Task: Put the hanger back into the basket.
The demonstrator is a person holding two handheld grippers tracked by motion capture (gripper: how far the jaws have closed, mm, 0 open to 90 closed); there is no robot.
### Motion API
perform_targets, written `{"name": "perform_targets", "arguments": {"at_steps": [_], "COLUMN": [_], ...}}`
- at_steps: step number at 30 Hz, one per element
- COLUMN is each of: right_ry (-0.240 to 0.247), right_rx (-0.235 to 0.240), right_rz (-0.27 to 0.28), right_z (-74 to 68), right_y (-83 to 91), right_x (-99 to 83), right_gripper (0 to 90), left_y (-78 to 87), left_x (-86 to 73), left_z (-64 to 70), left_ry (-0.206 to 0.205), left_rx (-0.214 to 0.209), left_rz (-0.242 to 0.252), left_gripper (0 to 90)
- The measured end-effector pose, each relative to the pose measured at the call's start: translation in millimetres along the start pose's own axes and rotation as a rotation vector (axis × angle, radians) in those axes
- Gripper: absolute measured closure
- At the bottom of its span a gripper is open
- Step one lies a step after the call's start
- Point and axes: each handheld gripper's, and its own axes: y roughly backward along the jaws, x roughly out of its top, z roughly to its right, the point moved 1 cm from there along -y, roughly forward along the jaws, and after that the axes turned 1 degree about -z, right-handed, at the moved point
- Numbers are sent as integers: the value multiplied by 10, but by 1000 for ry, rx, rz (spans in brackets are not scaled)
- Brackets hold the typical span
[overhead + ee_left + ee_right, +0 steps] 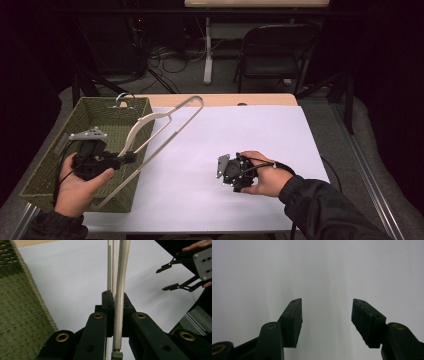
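Cream hanger (165, 122) with a ribbed grey strip; olive-green woven basket (107, 117) at nine o'clock; plain white table cover (250, 140); black grippers, left (131, 158) and right (220, 170), with brass rivets

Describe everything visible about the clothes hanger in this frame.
The hanger is cream-coloured, apparently plastic, a thin open triangle with a metal hook at the top. It lies slanted, its hook end over the green woven basket and its far corner out over the white table surface. The left gripper is shut on its lower bar, which carries a ribbed non-slip strip.
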Motion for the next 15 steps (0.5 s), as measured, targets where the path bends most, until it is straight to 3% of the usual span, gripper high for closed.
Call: {"name": "perform_targets", "arguments": {"at_steps": [15], "right_ry": [0], "right_rx": [-5], "right_rz": [-11], "right_z": [-9], "right_y": [-10], "right_x": [-4], "right_gripper": [418], "left_y": [313], "left_x": [-75], "left_z": [-473], "left_ry": [80], "left_rx": [76], "left_rz": [43], "left_gripper": [867]}}
